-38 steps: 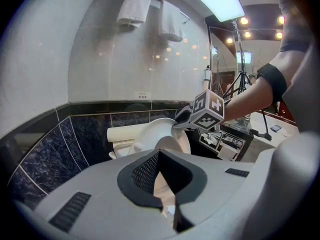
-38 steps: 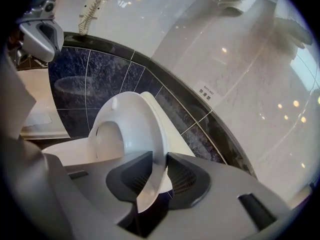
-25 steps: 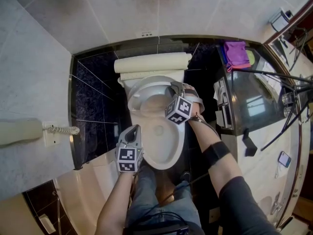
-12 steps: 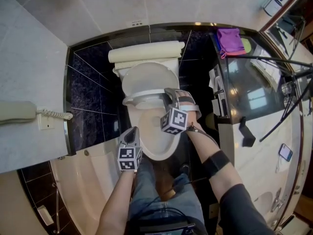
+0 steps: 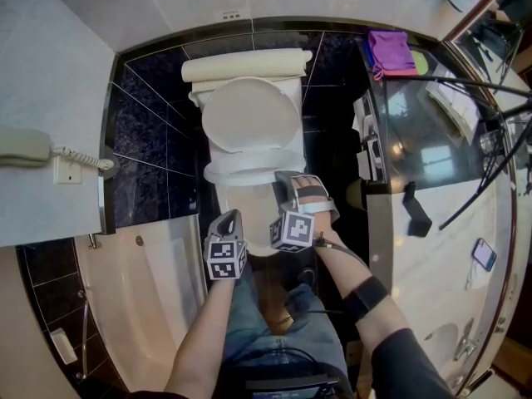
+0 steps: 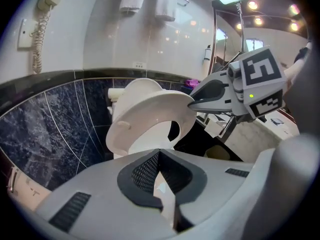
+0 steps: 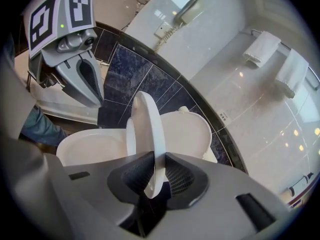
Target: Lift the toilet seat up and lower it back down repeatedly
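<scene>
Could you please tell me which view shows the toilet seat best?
The left gripper view: the toilet seat shows most of its ring, tilted up, underside visible. The right gripper view shows it edge-on; the head view, a foreshortened band.

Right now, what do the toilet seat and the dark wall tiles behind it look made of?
Toilet seat: likely moulded plastic, off-white, smooth semi-gloss; thin edge, soft highlights. Wall tiles: dark polished stone or stone-look ceramic, can't tell which; pale veining, grout lines, glossy reflections.
</scene>
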`<action>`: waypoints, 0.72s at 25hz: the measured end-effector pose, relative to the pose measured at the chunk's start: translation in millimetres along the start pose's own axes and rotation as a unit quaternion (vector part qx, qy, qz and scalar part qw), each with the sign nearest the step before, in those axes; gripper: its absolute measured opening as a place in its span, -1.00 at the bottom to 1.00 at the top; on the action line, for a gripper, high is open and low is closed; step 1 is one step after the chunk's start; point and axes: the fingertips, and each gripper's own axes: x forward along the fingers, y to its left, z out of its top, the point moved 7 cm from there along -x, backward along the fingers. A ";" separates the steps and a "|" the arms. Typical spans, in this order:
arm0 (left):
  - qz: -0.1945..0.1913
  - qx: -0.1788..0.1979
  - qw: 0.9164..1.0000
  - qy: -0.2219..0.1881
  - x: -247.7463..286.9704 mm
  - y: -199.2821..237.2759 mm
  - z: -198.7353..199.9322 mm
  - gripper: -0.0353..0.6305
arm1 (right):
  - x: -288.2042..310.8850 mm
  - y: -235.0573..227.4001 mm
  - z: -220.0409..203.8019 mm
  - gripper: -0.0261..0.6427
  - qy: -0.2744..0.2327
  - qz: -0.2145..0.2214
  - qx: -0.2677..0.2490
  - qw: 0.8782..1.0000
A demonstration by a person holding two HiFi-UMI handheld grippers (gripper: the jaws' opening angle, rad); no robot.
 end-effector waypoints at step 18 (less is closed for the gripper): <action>0.006 -0.054 0.998 0.021 6.2 -26.8 -65.5 -0.89 | -37.3 131.7 -34.4 -0.58 0.007 0.061 -0.092 0.994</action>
